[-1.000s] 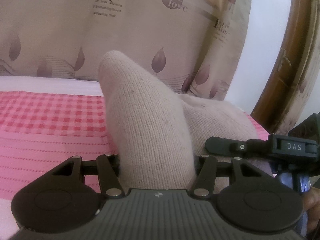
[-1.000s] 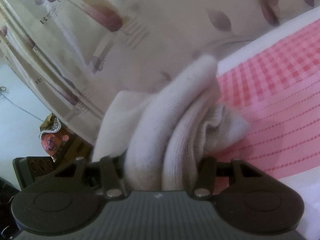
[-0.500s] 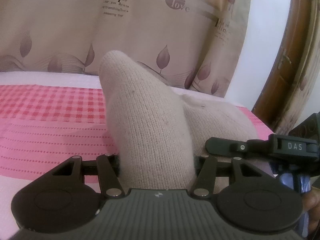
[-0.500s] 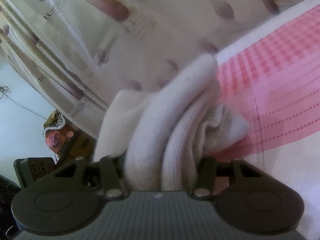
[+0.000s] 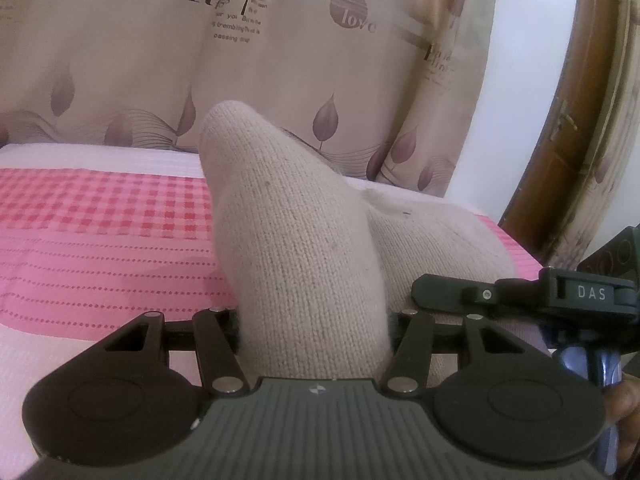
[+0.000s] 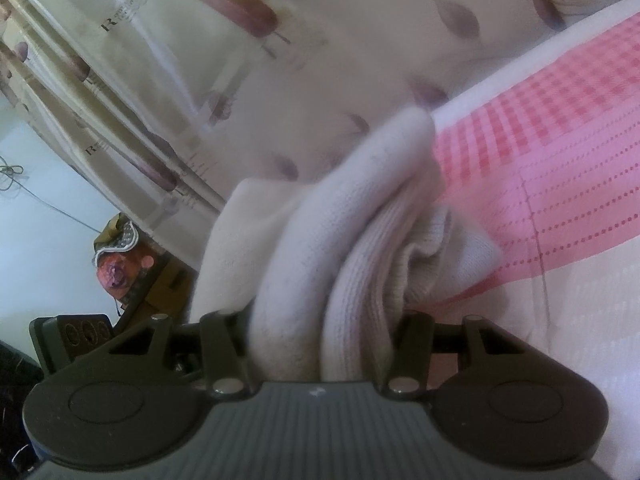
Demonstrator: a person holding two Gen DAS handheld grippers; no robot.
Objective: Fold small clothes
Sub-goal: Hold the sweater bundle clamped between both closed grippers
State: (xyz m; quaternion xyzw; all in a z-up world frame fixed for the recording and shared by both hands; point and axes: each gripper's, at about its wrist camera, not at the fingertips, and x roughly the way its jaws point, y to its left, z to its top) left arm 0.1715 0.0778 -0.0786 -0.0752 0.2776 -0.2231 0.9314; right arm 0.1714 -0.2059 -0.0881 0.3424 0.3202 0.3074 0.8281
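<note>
seemingly midway: the sock (image 5: 304,264) is bunched and doubled over, both ends pinched, held above the pink bed cover (image 5: 100,240) and not yet laid down flat. on the left, the left gripper (image 5: 316,320) is pinching a thick knit fold, pointing level toward the curtain (image 5: 140,60). on the right, the right gripper (image 6: 320,332) is rolled sideways, clamping the ribbed cuff layers of the sock (image 6: 344,248); that view is blurred, so the layer count is unclear.
</note>
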